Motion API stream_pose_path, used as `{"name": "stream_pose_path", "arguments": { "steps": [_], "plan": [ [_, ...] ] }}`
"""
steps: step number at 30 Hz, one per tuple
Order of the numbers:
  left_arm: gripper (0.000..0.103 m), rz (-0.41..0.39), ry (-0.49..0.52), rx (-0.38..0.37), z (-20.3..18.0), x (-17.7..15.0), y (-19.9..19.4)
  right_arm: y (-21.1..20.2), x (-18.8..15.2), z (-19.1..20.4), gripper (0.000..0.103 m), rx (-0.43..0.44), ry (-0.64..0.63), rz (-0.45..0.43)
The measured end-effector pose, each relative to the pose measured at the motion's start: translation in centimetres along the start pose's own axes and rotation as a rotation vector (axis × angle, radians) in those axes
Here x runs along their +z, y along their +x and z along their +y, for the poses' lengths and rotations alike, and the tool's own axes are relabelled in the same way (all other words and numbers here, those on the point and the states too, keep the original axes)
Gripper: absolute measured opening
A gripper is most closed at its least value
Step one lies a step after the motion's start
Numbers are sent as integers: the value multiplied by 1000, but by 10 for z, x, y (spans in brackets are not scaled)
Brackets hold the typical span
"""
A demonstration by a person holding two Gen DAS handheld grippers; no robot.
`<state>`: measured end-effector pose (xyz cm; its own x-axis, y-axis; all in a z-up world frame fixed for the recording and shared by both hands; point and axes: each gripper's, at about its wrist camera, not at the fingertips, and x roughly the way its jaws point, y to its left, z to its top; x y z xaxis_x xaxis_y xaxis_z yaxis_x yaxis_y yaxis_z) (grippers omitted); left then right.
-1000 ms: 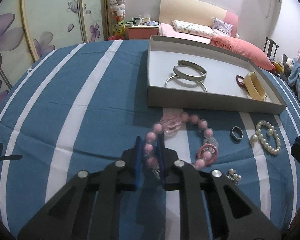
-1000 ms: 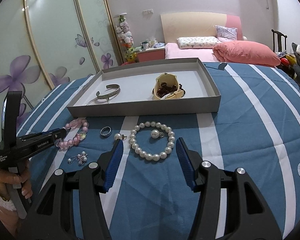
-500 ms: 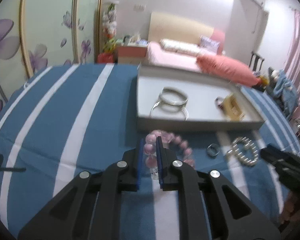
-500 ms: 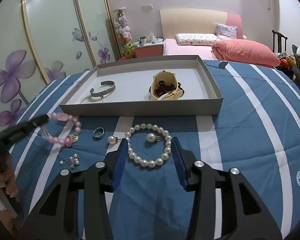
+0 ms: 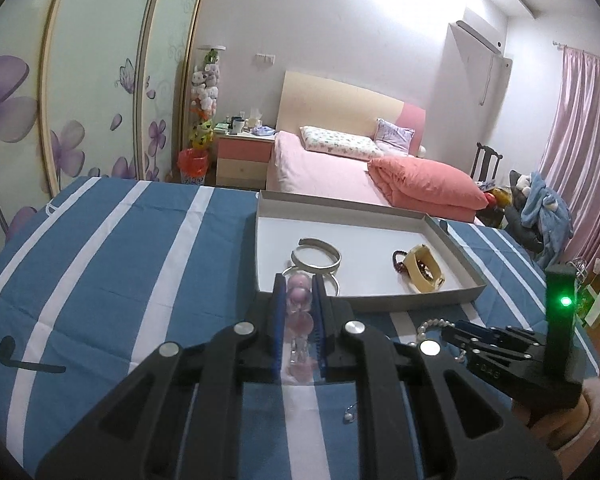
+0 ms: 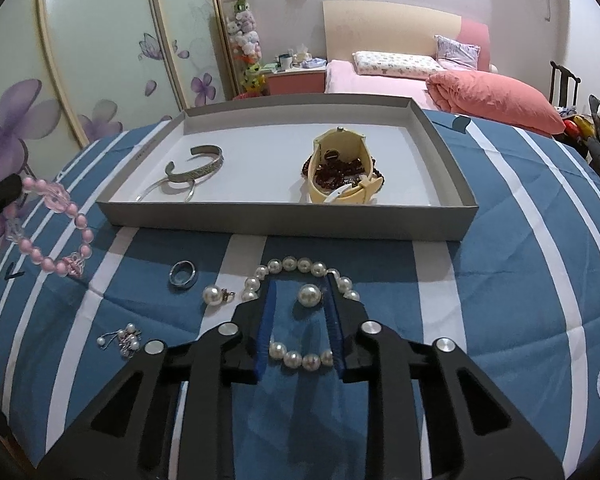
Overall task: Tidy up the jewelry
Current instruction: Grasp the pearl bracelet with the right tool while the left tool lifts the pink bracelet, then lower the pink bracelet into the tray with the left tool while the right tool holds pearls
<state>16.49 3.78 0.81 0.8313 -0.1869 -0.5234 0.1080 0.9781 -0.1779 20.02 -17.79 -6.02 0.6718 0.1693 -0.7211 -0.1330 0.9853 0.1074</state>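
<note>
My left gripper (image 5: pixel 298 280) is shut on a pink bead bracelet (image 5: pixel 299 312) and holds it in the air in front of the grey jewelry tray (image 5: pixel 404 304). In the right wrist view the bracelet (image 6: pixel 56 232) hangs from that gripper at the far left. My right gripper (image 6: pixel 300 286) is open and low over a white pearl bracelet (image 6: pixel 296 312), its fingers set inside the loop on either side of a single pearl (image 6: pixel 309 295). The tray (image 6: pixel 292 222) holds a silver cuff (image 6: pixel 196 166), a thin bangle and a cream bangle (image 6: pixel 342 172) with dark red beads.
On the blue-and-white striped cloth lie a silver ring (image 6: pixel 183 273), a pearl earring (image 6: pixel 214 295) and a small pearl cluster (image 6: pixel 126 338). A bed with pink bedding (image 6: pixel 492 98) stands behind the table.
My left gripper has lifted the pink bracelet off the cloth and carried it up toward the tray. My right gripper has lowered and moved forward over the pearl bracelet, its jaws narrower.
</note>
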Motion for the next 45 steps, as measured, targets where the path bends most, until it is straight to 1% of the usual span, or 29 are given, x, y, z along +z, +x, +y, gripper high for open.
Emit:
{"name": "stream_pose_path", "arguments": {
  "steps": [5,6,8,10,15,17,18,33,45],
  "plan": [
    [13,-5,-3,-10,0,0,-1,8,0,2,24,-15,-5,36],
    [13,-5,-3,-12,0,0,-1,8,0,1,22,-17,-3,41],
    [13,-5,-3,-14,0,0,0,8,-1,2,20,-27,-11,43],
    [13,-4,-5,-15,-1,0,0,9,0,2,16,-41,-17,45],
    [13,-2,-4,-19,-3,-1,1,9,0,3,16,-47,-29,46],
    [13,-3,-1,-22,-4,-2,0,8,0,1,15,-39,-20,41],
    [13,-5,0,-22,-5,-2,0,6,0,-1,14,-27,-10,35],
    [13,-30,2,-37,-6,1,-11,-36,7,-6,14,13,16,-113],
    [13,-54,16,-48,-11,6,-17,-72,17,0,14,11,-10,-285]
  ]
}}
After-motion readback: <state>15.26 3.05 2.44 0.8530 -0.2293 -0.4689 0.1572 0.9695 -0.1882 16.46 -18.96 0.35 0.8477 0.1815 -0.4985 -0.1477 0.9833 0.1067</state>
